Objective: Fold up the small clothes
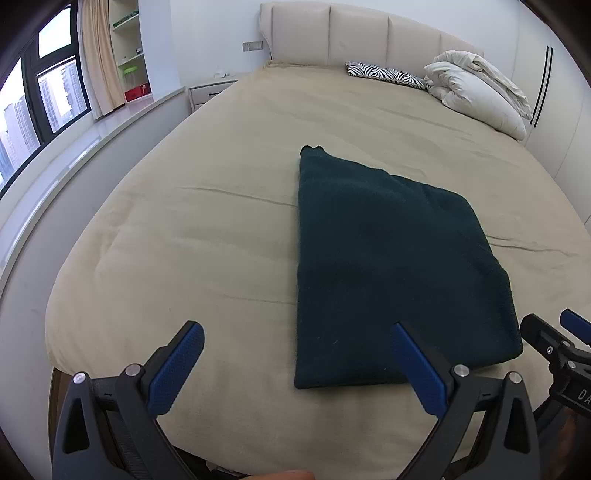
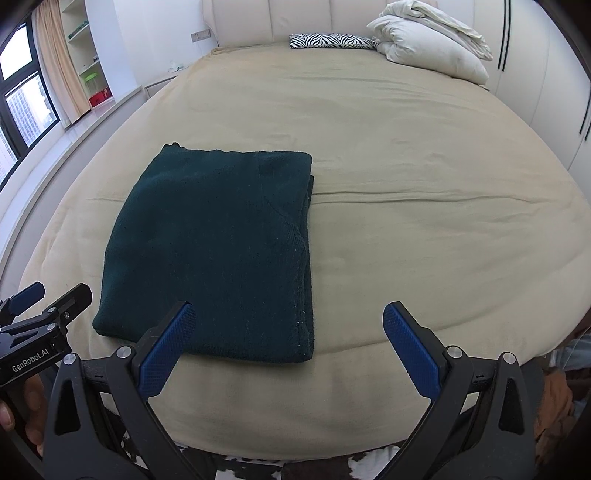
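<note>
folded garment (image 2: 218,251) on bed (image 2: 406,221) | pillows (image 2: 432,51) behind, at headboard (image 2: 295,18)

A wide bed (image 2: 406,147) covered with a beige sheet fills the room. At its head, a padded cream headboard (image 1: 354,33), a zebra-print pillow (image 2: 330,40) and, touching it, a bundled white duvet (image 2: 432,40). Along one side, a dark-framed window (image 1: 37,96), a beige curtain (image 1: 98,55), open shelves (image 1: 129,48) and a nightstand (image 1: 208,92).
</note>
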{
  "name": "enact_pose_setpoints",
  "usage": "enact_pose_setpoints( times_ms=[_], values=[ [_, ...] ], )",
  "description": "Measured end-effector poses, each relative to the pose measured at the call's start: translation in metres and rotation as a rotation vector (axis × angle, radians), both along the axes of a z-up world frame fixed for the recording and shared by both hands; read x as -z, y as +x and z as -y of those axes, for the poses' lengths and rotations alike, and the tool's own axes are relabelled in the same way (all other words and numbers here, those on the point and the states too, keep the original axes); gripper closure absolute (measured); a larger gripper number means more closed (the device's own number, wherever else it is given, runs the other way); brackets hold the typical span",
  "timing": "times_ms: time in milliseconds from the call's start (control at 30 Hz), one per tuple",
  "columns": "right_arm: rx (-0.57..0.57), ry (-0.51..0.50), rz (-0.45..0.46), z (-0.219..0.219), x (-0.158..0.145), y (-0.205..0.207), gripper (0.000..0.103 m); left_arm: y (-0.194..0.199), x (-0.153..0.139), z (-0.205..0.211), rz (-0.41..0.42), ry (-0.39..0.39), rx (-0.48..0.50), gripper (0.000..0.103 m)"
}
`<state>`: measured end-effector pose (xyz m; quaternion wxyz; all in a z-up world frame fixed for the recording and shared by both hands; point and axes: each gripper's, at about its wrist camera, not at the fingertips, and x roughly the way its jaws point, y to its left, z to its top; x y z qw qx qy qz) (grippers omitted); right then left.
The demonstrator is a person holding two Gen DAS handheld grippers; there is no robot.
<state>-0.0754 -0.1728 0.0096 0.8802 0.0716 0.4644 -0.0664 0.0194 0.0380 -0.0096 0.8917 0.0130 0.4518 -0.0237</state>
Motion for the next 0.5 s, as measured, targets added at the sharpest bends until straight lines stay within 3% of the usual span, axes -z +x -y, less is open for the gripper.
enact_pose_setpoints(
  times_ms=[500],
  values=[
    [0.011, -0.002, -0.019, -0.0032, 0.0097, 0.0021, 0.0, 0.0001, 0.0044, -0.0007, 0.001, 0.007, -0.006, 0.0]
  ],
)
